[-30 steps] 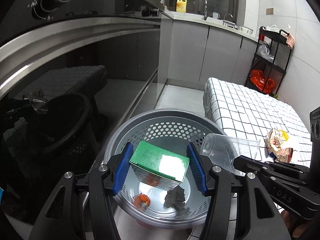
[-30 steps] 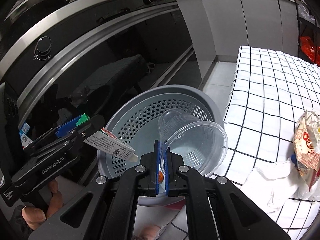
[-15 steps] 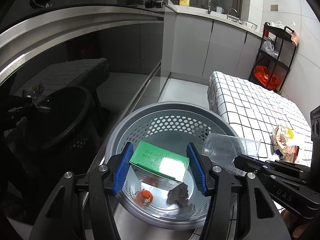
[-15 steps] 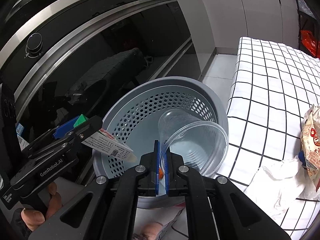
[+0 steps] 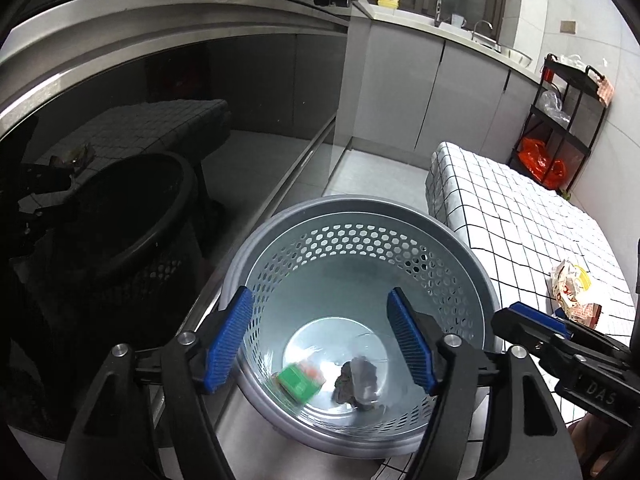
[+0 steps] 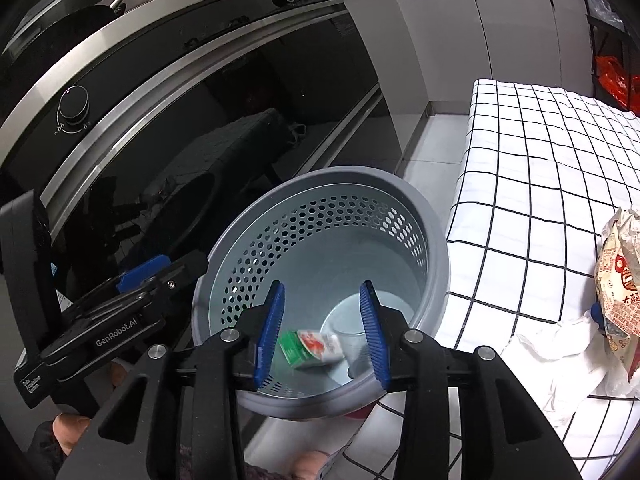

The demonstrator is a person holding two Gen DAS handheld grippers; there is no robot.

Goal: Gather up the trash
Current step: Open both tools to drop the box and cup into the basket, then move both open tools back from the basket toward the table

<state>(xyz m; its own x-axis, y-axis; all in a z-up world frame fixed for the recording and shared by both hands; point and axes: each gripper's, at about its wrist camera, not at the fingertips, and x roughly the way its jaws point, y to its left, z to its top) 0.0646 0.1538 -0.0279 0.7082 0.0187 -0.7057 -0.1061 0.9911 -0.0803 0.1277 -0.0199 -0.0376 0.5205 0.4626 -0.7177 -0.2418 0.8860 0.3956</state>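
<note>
Your left gripper (image 5: 320, 344) and right gripper (image 6: 322, 332) have just been opening over the bin (image 5: 476, 264), nothing between the jaws. Carton (image 5: 298, 386) and cup (image 5: 370, 346) lie inside the bin. Wrapper (image 6: 620, 292) and tissue (image 6: 560, 356), beside the bin, still need collecting.

Grey cabinets (image 5: 404, 92) run beneath a pale countertop (image 5: 432, 26) fitted with a tap (image 5: 439, 6). A glossy black oven front (image 6: 224, 120) stands left of them. A black wire rack (image 5: 560, 120) stands against the white tiled wall (image 5: 576, 8), on light floor tiles (image 5: 372, 176).
</note>
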